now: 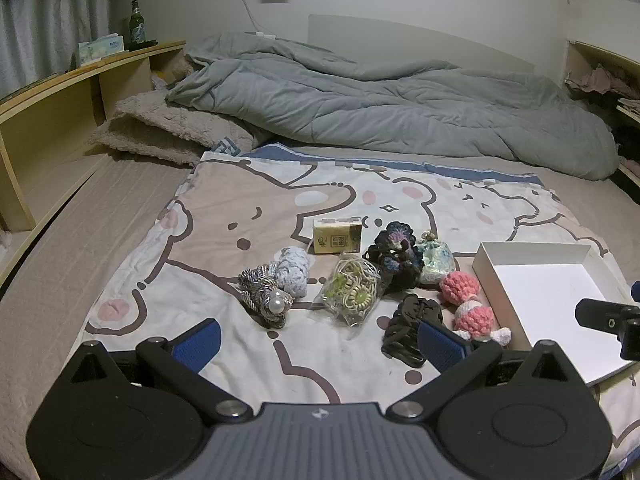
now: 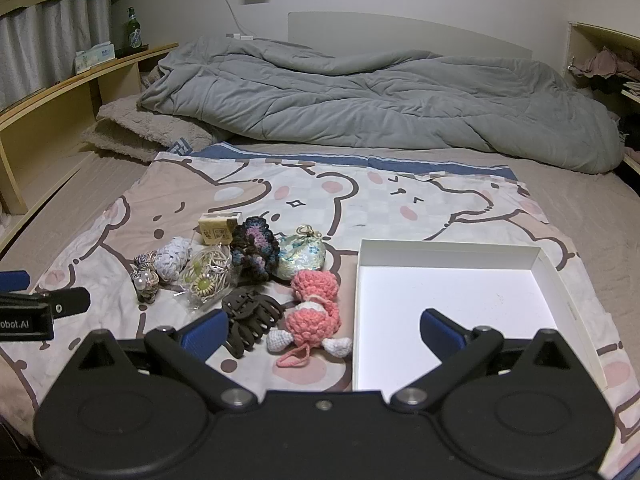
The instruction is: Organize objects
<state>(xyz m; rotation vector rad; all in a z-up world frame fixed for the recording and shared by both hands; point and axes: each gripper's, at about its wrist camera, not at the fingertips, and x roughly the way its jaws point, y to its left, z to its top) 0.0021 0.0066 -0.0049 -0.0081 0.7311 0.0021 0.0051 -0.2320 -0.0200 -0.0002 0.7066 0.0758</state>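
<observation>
On a cartoon-print cloth (image 1: 248,196) lie small accessories: a pink crochet toy (image 1: 468,300) (image 2: 314,308), a dark claw clip (image 1: 404,332) (image 2: 250,318), a clear bag of hair ties (image 1: 352,288) (image 2: 206,278), a rope scrunchie with a pearl (image 1: 266,292), a white-blue crochet scrunchie (image 1: 294,270), a dark crochet piece (image 1: 396,256) (image 2: 254,252), a pale pouch (image 1: 434,260) (image 2: 302,258) and a yellow box (image 1: 338,236). An empty white tray (image 1: 492,276) (image 2: 452,252) sits to their right. My left gripper (image 1: 320,340) is open above the cloth. My right gripper (image 2: 320,332) is open, straddling the tray's left wall.
A rumpled grey duvet (image 1: 380,100) and a fuzzy beige pillow (image 1: 160,128) fill the far end of the bed. A wooden shelf (image 1: 60,92) on the left carries a green bottle (image 1: 136,26) and a tissue pack. Another shelf (image 2: 600,48) with clothes stands far right.
</observation>
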